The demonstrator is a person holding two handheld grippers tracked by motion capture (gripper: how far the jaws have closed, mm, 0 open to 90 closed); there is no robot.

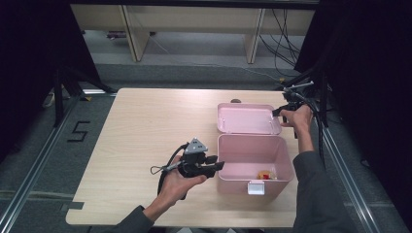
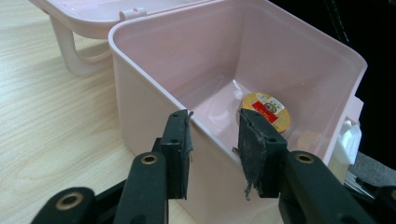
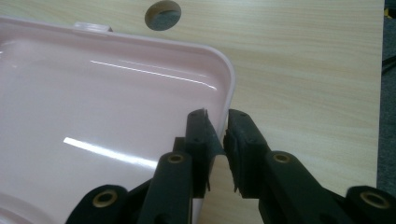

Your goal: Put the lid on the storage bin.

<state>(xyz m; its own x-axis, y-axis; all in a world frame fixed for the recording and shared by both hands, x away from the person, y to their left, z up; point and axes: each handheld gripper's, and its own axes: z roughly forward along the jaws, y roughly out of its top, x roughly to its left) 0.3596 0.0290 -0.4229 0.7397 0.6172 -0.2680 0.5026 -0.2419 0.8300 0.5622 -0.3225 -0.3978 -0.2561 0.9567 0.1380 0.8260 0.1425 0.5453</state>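
- Right of centre on the tabletop (image 1: 145,126), the pink box (image 1: 255,162) stands open, its lid (image 1: 248,118) lying flat behind it; a small round yellow-and-red tin (image 2: 266,111) lies on its floor.
- Whatever pale thing lies beside the tin is too blurred to name.
- Left gripper (image 1: 214,167), held level, has its fingers (image 2: 177,149) clamped on the box's left wall.
- Right gripper (image 1: 282,110) has its fingers (image 3: 201,140) closed on the lid's right rim.
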